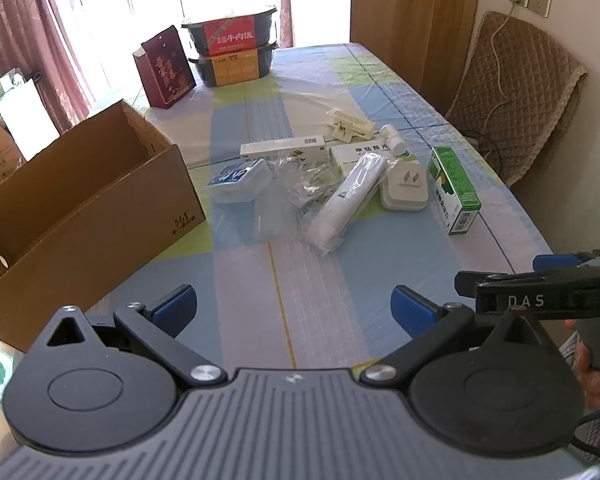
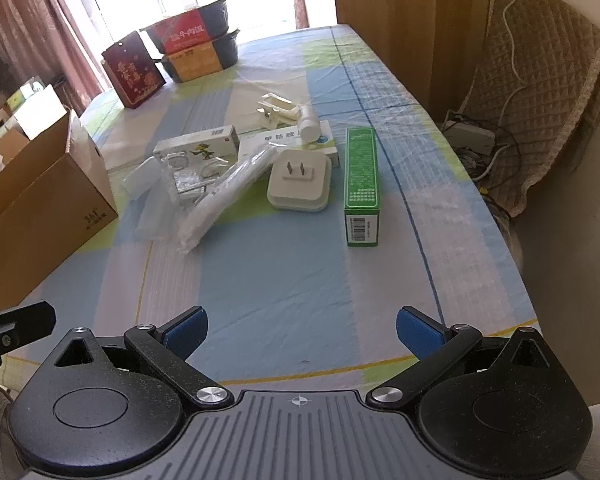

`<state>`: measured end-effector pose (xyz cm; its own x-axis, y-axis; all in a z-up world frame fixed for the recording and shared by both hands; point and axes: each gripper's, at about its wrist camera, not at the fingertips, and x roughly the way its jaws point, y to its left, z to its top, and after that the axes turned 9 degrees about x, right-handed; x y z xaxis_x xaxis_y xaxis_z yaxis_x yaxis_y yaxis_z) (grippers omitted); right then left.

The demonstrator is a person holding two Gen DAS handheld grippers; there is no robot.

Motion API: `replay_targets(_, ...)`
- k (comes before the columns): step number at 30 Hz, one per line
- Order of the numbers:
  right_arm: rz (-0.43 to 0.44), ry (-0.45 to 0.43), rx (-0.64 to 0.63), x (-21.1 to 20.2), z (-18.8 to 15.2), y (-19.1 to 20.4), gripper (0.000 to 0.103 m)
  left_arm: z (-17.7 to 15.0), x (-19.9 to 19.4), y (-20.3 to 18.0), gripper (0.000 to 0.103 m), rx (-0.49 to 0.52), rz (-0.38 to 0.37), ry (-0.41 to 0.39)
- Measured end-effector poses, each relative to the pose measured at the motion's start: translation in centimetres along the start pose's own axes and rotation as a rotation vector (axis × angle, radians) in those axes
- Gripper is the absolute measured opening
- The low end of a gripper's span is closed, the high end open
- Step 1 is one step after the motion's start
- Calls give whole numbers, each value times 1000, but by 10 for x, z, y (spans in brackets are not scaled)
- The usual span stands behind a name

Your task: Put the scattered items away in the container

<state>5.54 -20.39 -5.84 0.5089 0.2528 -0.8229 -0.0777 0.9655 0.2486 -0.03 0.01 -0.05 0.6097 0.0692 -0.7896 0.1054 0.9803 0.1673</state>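
Clearly, we see the open cardboard box (image 1: 80, 196) at the left of the left wrist frame, standing on the surface (image 1: 308, 288) with its flaps up and no item visible inside it. Scattered items lie in a cluster at the centre of that frame, just right of the box: a blue-and-white packet (image 1: 236, 178) nearest the box, a crumpled clear plastic bag (image 1: 296, 178) beside it, and a white wrapped tube (image 1: 350, 200) lying diagonally, its upper end resting across a white medicine carton (image 1: 360, 154). Behind these lies a second long carton (image 1: 282, 148), with a small white bottle (image 1: 394, 138) on its side and a cream plastic clip (image 1: 350, 124) further up the frame. To the right sit a white plug adapter (image 1: 405, 190), prongs up, and a green carton (image 1: 454, 190) lying lengthwise. We hold our left gripper (image 1: 294, 306) low at the bottom of the frame, fingers spread wide apart and holding nothing. Our right gripper (image 2: 300, 330) likewise has its blue-padded fingers well apart over bare surface at the bottom of the right wrist frame. At the upper left of the frame stand a dark red box (image 1: 166, 68) and two stacked black food containers (image 1: 232, 50).
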Motion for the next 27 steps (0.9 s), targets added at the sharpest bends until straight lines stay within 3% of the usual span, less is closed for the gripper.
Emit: replay_targets(27,6,-11,17,2,3,-1,103,-7,12,8,102,-11,-3,45)
